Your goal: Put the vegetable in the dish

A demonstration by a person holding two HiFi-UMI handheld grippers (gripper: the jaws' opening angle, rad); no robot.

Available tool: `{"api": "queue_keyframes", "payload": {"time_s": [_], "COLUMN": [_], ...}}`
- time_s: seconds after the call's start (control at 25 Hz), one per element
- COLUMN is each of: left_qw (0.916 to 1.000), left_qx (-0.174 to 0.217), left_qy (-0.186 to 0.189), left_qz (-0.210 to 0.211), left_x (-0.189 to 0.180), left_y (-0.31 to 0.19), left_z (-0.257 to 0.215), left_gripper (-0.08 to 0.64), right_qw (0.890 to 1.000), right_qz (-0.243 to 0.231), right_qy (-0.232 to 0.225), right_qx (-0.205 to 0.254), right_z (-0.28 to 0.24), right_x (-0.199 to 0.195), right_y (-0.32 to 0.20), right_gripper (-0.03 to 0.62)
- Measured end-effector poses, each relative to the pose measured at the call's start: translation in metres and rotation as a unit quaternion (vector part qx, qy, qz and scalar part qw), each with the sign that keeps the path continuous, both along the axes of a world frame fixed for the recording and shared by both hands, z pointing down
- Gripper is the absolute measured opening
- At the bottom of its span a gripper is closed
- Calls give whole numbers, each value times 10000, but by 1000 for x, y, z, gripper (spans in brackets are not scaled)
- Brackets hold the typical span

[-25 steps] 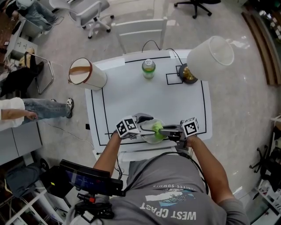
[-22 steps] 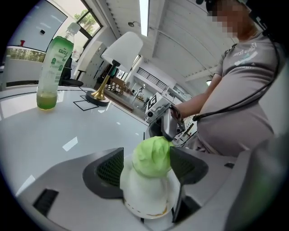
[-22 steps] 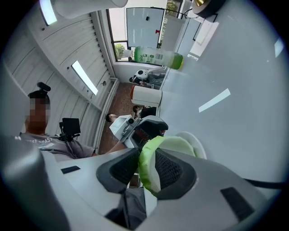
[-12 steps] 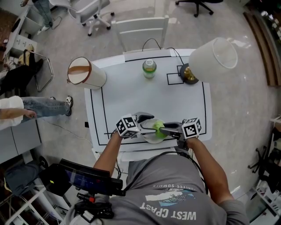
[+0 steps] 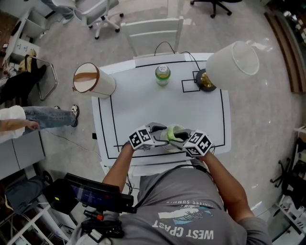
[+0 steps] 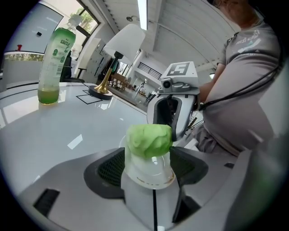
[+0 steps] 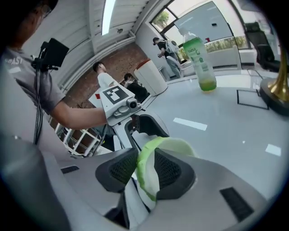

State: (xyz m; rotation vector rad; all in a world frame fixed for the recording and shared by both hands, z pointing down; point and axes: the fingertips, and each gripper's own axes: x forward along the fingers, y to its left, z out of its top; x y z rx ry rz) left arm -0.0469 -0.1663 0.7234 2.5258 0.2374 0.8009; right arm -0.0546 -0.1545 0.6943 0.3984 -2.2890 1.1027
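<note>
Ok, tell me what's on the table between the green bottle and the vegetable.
Nothing. In the head view the white table is bare from the bottle to the vegetable, and the left gripper view shows the same empty stretch.

Grey T-shirt (image 5: 191,206) with white lettering, black cable (image 6: 239,90), grey left gripper (image 5: 160,135) and right gripper (image 5: 179,137), black-and-white marker cubes (image 5: 142,138)

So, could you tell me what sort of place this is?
Probably an office or lab: swivel office chairs on a polished floor, and a white table marked with black outlines.
</note>
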Motion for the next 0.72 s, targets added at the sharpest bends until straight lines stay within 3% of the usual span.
{"api": "queue_keyframes", "payload": {"time_s": [0.08,0.16,0.28,0.4,0.52,0.56,0.6,0.64,0.72], "left_qw": [9999,9998,9999,9997,9993,9990,9985,9977,9954], "left_qx": [47,51,-14,-66,-8,41,100,168,310], "left_qy": [-50,-35,76,79,31,7,-33,-88,-210], "left_qz": [91,164,150,208,362,434,530,647,885], "left_x": [-1,-5,-12,-18,-21,-20,-19,-16,-11], "left_y": [4,10,15,20,23,25,27,30,36], "left_z": [0,-6,-21,-26,-26,-27,-27,-27,-26], "left_gripper": [318,318,318,318,318,318,319,319,318], "right_qw": [9970,9829,9388,8921,8436,8374,8421,8558,8939], "right_qz": [185,533,1220,1672,1977,1971,1890,1748,1430], "right_qy": [-365,-1000,-2093,-2974,-3518,-3577,-3542,-3411,-2909], "right_qx": [-651,-1448,-2450,-2963,-3542,-3631,-3601,-3474,-3097], "right_z": [1,-3,-14,-21,-14,-14,-16,-18,-19], "right_x": [0,0,0,-5,-6,-7,-7,-7,-6], "right_y": [7,11,8,1,-1,1,3,5,11], "right_gripper": [99,80,69,69,67,67,69,69,69]}}
